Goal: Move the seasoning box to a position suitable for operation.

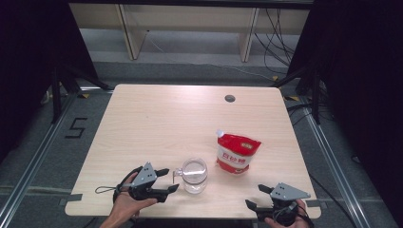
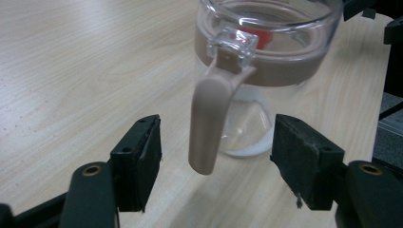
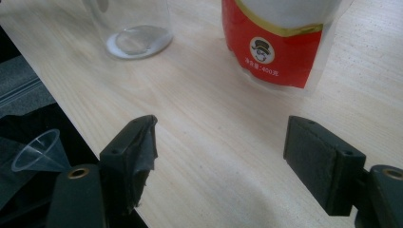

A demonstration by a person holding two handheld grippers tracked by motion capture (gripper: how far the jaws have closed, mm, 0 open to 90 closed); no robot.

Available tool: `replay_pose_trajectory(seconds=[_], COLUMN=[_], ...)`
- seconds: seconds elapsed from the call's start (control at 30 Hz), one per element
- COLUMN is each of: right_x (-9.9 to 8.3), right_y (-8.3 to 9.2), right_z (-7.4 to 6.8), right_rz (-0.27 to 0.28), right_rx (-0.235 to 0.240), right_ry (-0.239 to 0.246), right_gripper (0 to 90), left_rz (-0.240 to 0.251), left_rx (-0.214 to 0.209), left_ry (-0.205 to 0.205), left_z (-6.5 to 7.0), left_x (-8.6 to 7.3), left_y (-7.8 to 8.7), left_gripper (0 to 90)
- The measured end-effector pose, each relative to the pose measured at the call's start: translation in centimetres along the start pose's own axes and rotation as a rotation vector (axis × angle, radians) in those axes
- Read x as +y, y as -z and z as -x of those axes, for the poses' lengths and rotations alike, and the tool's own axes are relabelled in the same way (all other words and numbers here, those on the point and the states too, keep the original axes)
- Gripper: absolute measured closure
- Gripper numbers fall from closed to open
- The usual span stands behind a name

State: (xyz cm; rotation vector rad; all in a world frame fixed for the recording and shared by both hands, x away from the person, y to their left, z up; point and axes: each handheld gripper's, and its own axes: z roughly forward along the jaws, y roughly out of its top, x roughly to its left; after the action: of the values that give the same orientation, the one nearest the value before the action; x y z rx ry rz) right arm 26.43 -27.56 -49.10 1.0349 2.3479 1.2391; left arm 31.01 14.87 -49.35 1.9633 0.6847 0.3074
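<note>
A glass jar (image 1: 195, 175) stands near the front of the table (image 1: 157, 118), its clasp handle (image 2: 209, 126) loose between the wide-open left gripper (image 1: 170, 180), a sealed sugar bag (image 1: 235, 153) waits beside the jar, right gripper (image 1: 255, 197) open and empty

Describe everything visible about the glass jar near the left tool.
The glass jar is clear and round, standing upright near the table's front edge, left of the red pouch. A brownish band rings its neck, and a beige clasp lever hangs down from a clear hinge. A thin white layer lies at its bottom. The left tool stands open around the lever, pads not touching.
</note>
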Motion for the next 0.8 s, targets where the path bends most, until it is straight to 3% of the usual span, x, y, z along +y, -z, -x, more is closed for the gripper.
replay_pose_trajectory(seconds=[0.2, 0.4, 0.53, 0.8], right_x=[0.0, 0.0, 0.0, -0.1], right_y=[-0.1, -0.1, -0.2, 0.0], right_z=[0.1, 0.1, 0.1, 0.2], right_rz=[0.008, 0.0, 0.003, 0.0], right_rx=[0.003, 0.003, 0.015, -0.008], right_ry=[0.005, 0.009, -0.001, 0.004], right_gripper=[27.1, 27.1, 27.0, 26.8], left_rz=[-0.01, -0.004, 0.001, 0.005], left_rx=[0.023, 0.021, 0.023, 0.004], left_ry=[0.035, 0.079, 0.076, 0.099], left_z=[0.1, 0.3, 0.4, 0.5], left_x=[0.0, 0.2, 0.5, 1.2], left_y=[0.7, 1.1, 1.4, 1.6], left_gripper=[28.1, 25.5, 23.9, 22.2])
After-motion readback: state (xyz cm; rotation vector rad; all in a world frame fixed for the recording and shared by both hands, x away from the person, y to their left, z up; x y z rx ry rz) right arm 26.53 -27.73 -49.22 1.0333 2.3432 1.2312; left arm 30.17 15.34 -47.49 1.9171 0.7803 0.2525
